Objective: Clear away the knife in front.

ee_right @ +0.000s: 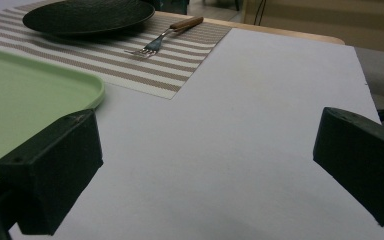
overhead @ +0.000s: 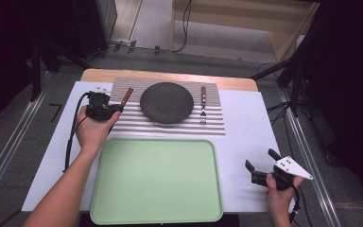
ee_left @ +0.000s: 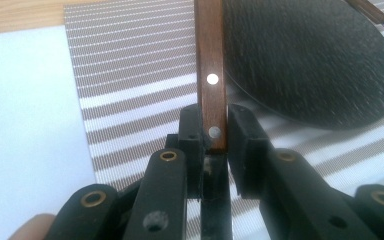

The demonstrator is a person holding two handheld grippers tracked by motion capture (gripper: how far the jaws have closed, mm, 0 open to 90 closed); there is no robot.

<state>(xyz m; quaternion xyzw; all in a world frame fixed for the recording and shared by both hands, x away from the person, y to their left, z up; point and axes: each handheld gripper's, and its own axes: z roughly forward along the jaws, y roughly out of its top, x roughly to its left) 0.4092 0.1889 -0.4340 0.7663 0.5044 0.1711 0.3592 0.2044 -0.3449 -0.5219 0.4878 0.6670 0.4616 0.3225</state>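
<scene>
A dark round plate [overhead: 166, 102] sits on a striped placemat [overhead: 179, 128], with a wooden-handled fork [overhead: 203, 105] to its right. Left of the plate, my left gripper [overhead: 116, 109] is shut on the near end of a wooden-handled utensil [overhead: 126, 96]. In the left gripper view the jaws [ee_left: 214, 135] pinch the riveted brown handle [ee_left: 211, 65] beside the plate [ee_left: 310, 55]; its metal end is hidden. My right gripper [overhead: 261, 159] is open over the white table cover at the front right, nothing between its jaws [ee_right: 207, 165]. The fork [ee_right: 165, 37] and plate [ee_right: 87, 15] lie far ahead of it.
A large light-green tray [overhead: 156, 189] with nothing on it lies at the front centre, its corner [ee_right: 87, 87] close to the left of my right gripper. The white cover [overhead: 246, 123] lies bare to the right of the placemat. Floor rails and cables surround the table.
</scene>
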